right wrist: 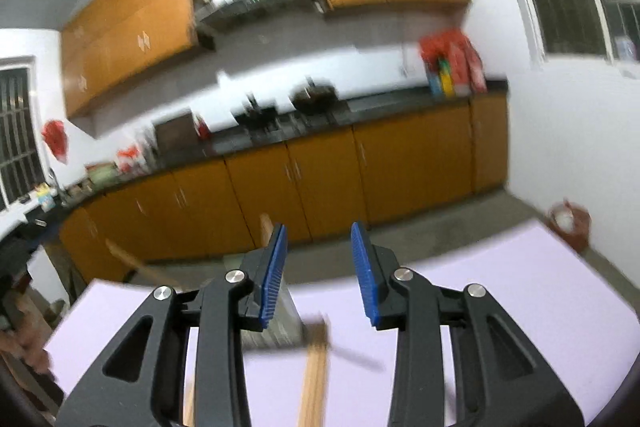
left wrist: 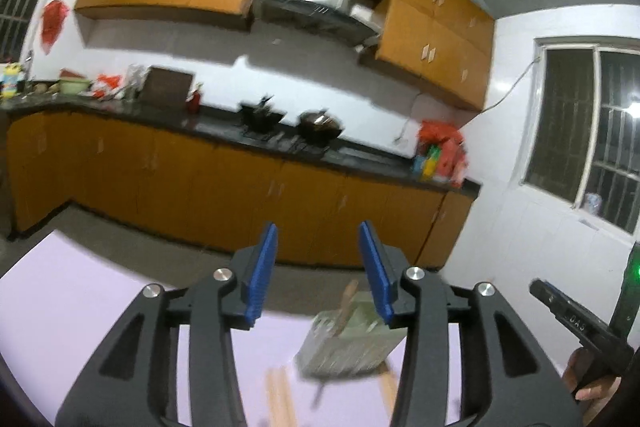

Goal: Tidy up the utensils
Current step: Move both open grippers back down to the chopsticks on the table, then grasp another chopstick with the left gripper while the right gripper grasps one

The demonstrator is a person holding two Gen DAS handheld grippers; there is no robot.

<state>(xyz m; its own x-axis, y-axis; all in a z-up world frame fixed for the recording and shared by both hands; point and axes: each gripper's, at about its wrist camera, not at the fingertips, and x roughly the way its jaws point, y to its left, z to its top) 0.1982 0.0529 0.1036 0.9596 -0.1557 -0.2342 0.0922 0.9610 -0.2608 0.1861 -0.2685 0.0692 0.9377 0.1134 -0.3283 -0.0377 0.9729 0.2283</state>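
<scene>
Left gripper (left wrist: pixel 318 263): jaws apart, empty, we hold it above the holder (left wrist: pixel 352 343).
Utensils (right wrist: pixel 314 375): wooden pieces loose on the lilac table (right wrist: pixel 520 299), near.
Right gripper (right wrist: pixel 319 267): apart, empty.
Risk: blur suggests haste; we may topple the holder.

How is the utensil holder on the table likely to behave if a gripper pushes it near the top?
The utensil holder looks tall and boxy, so it may tip. The wooden handle sticking out raises its weight. The smooth table might let it slide.
</scene>
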